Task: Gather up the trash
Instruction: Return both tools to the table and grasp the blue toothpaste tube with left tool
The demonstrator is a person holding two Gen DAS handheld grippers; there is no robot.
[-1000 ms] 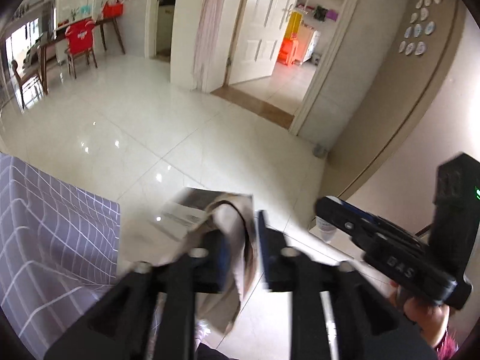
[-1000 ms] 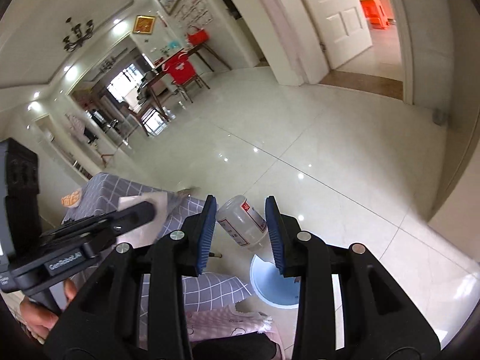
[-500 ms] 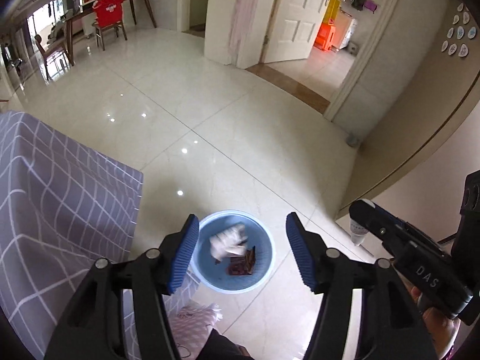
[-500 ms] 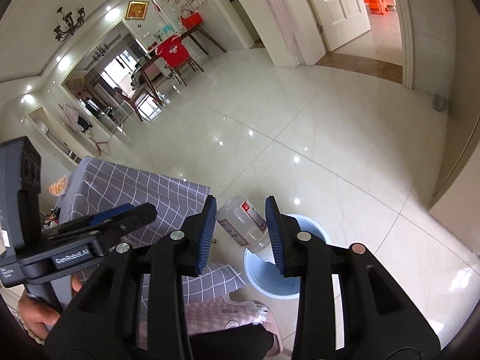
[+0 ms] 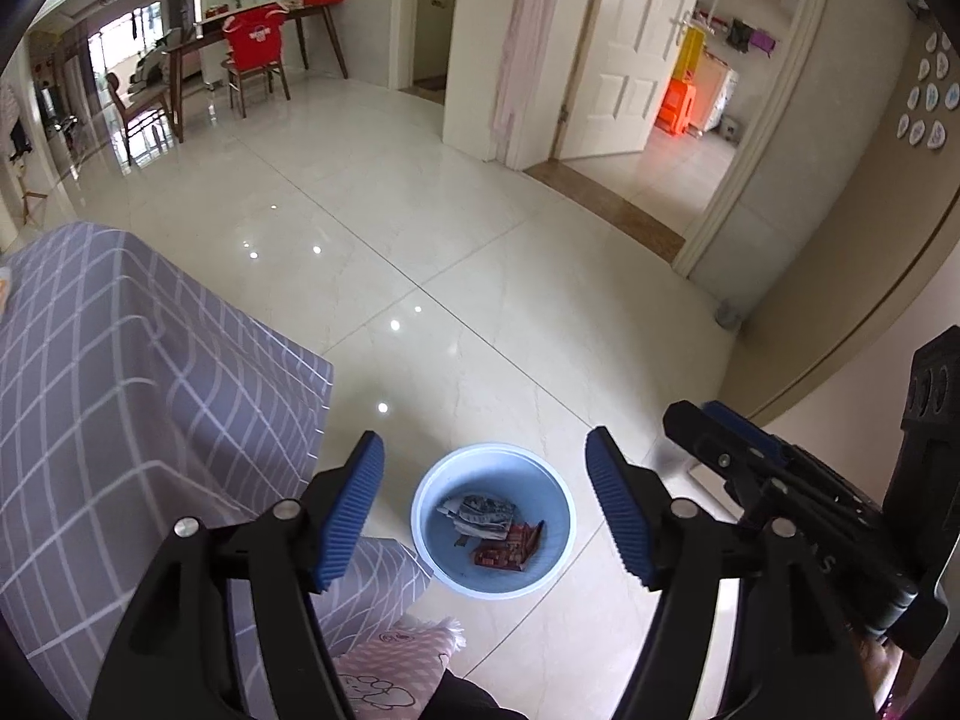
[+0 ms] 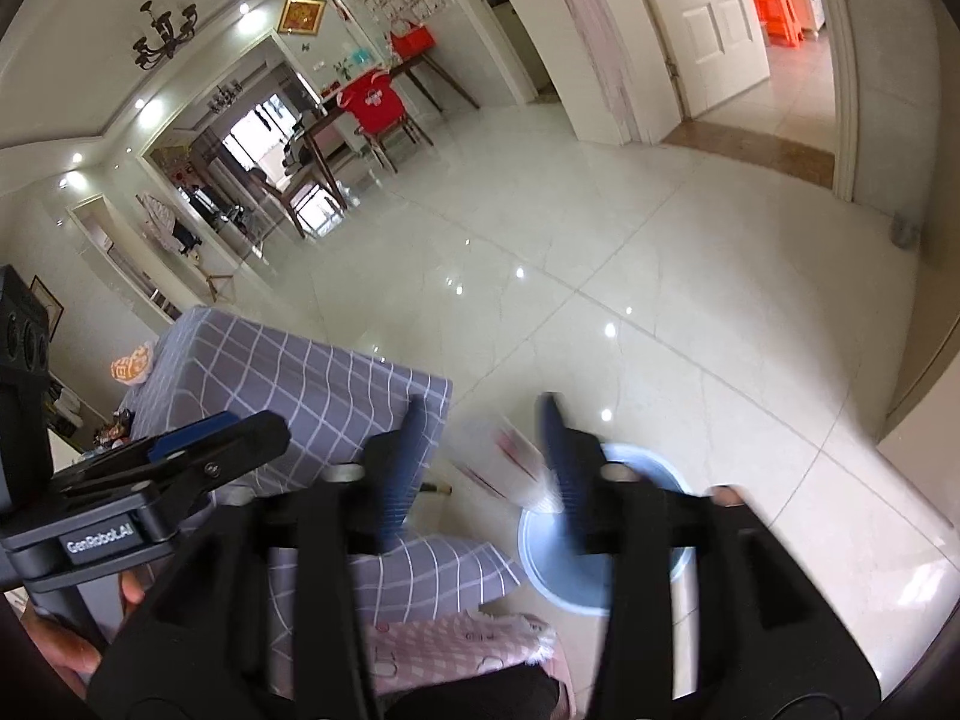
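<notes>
Since 1.0 s ago: left tool [image 5: 485, 510] dropped its paper [image 5: 480, 516] into blue bin [image 5: 432, 564], jaws wide, empty | right tool [image 6: 480, 468] blurred, bottle [image 6: 516, 468] between fingers over bin, grip unclear

Floor [image 5: 480, 228]: glossy cream tiles w/ thin grout lines and ceiling-light reflections; runs back to a brown threshold strip [image 5: 606, 204] at the open doorway. Sitting directly on it, near bottom centre: round light-blue bin [image 5: 543, 576]. Inside bin: crumpled printed paper [image 5: 480, 513] and a dark red wrapper [image 5: 510, 549], touching each other. Just left of bin, a table draped in grey cloth w/ white grid lines [image 5: 132, 390]; cloth hangs to the floor. On the tabletop's far left end in right wrist view, a small orange-and-white item [image 6: 132, 367], too small to ID. Further back on the floor: a dark wood dining table [image 5: 252, 39] w/ chairs.
</notes>
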